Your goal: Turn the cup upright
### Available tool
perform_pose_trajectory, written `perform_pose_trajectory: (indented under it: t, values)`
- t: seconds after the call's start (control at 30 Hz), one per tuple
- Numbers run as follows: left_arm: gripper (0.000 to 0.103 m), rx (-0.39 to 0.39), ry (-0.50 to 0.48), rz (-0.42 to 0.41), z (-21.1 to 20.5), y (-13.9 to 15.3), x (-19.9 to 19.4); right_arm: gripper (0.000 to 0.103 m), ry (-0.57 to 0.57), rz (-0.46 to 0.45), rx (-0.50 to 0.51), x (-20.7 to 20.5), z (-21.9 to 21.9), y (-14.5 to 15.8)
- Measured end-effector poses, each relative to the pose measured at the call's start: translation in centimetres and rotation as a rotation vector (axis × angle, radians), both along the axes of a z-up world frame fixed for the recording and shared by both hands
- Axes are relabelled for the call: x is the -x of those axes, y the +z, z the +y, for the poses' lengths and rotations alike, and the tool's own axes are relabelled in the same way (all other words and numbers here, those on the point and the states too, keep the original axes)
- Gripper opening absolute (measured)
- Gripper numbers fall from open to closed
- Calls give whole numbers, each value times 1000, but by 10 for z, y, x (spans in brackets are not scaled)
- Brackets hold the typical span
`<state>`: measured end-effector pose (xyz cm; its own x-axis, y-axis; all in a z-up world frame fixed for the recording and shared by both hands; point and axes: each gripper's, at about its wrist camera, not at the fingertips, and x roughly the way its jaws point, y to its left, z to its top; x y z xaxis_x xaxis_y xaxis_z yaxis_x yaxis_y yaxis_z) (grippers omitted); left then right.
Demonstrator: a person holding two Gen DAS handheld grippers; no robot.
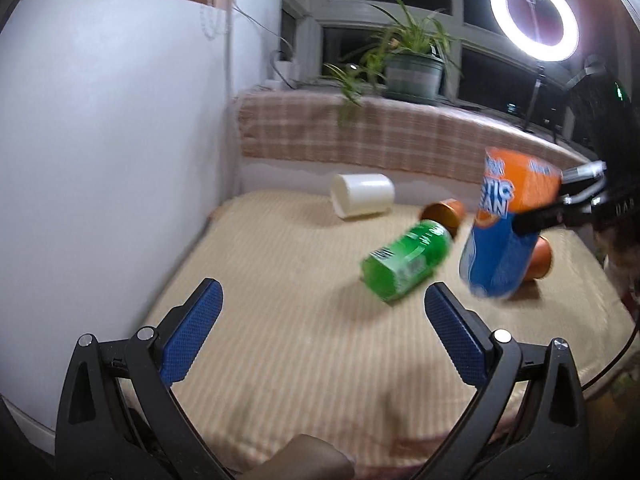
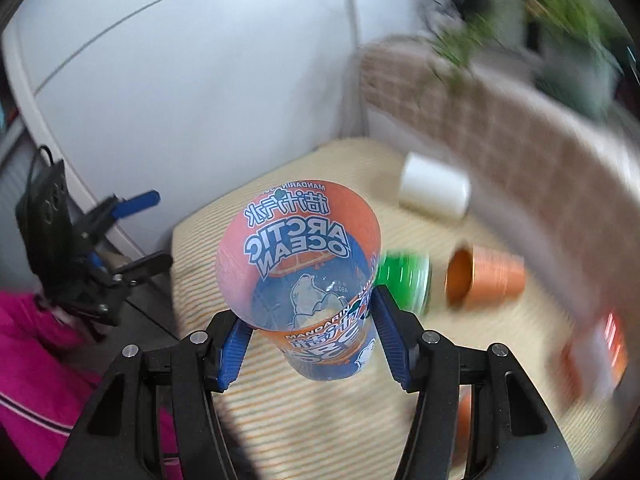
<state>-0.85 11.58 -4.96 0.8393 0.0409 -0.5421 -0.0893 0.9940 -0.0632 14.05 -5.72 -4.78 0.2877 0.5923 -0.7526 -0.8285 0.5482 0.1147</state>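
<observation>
Right gripper point(image 2: 310, 344) clamped on the Arctic Ocean cup point(image 2: 304, 264), blue pads pressing its lower sides; cup held clear above the striped mat point(image 2: 304, 420), toward the mat's right side. From the left wrist view the cup point(image 1: 508, 232) hangs tilted, wide end up, narrow base low and just off the mat point(image 1: 280, 320). Left gripper point(image 1: 322, 336) spread wide, holding nothing, low over the near edge.

Others on their sides: green cup point(image 1: 404, 264) mid-mat, white cup point(image 1: 362, 200) near the far edge, orange cup point(image 2: 484, 276) right of the green. Another orange cup point(image 1: 540, 262) sits behind the held one.

Step in hand, by my reading: finish the turn and set down. Level the base before contact; thin wall looks soft, so keep the squeeze light. Lower onto bare mat well apart from the green cup, part the jaws only once it stands
</observation>
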Motion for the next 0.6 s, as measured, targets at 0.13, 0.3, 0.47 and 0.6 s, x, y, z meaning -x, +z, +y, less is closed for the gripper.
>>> perform_pose_trajectory:
  t: [0.13,0.3,0.47,0.6]
  values:
    - [103,63,-91,50,-13,-5,-4,57,-157,211,-88,9,-40,-20]
    - [103,164,-182,114,-24,-12,-9,57,-308,509,-200,-3,-78,-57]
    - [103,209,-192,144,-28,-16,-8,59,-362,576,-190,-9,-91,-76]
    - [103,211,-184,153,-27,-17,-10,60,-381,610,-186,-20,-86,-89]
